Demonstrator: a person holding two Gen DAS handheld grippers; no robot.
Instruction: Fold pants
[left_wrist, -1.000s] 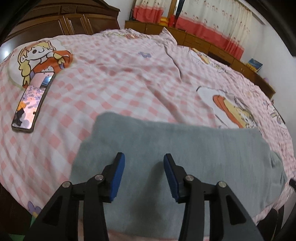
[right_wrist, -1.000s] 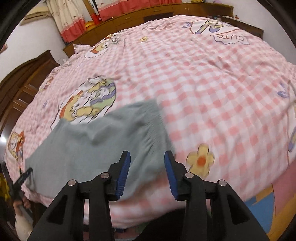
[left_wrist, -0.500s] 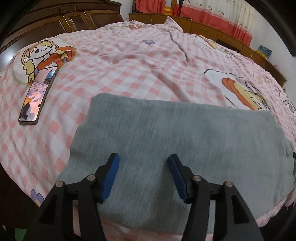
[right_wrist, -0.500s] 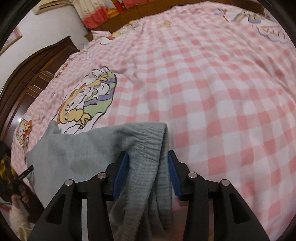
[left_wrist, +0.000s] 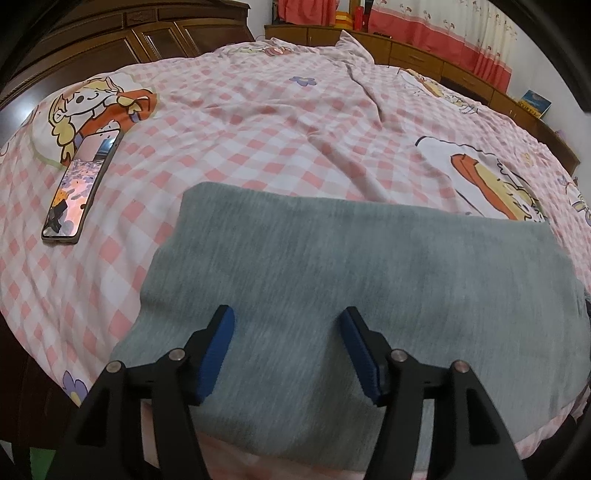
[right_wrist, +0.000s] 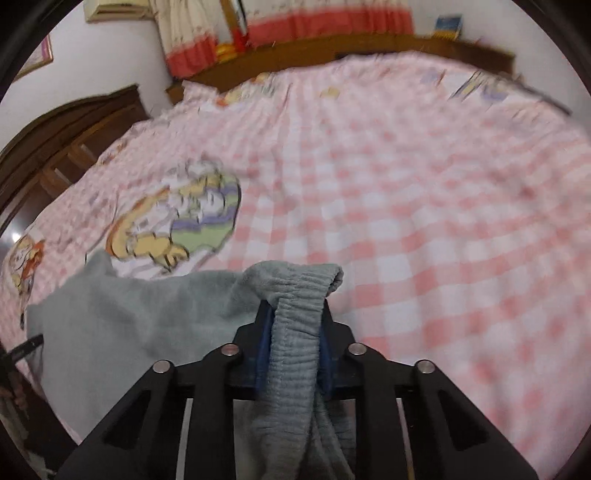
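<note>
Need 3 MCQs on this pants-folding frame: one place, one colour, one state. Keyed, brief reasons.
1. Where does the phone lie?
A. on the pants
B. on the checked bedspread, left of the pants
C. on the wooden cabinet

2. What colour are the pants?
A. grey
B. red
C. black

3. How are the right tongs?
A. open above the bedspread
B. shut on the phone
C. shut on the pants

Key:
1 B: in the left wrist view the phone rests on the pink bedspread, apart from the pants.
2 A: the cloth is grey in both views.
3 C: the ribbed waistband is pinched between the blue pads; the left tongs hang open over the pants.
</note>
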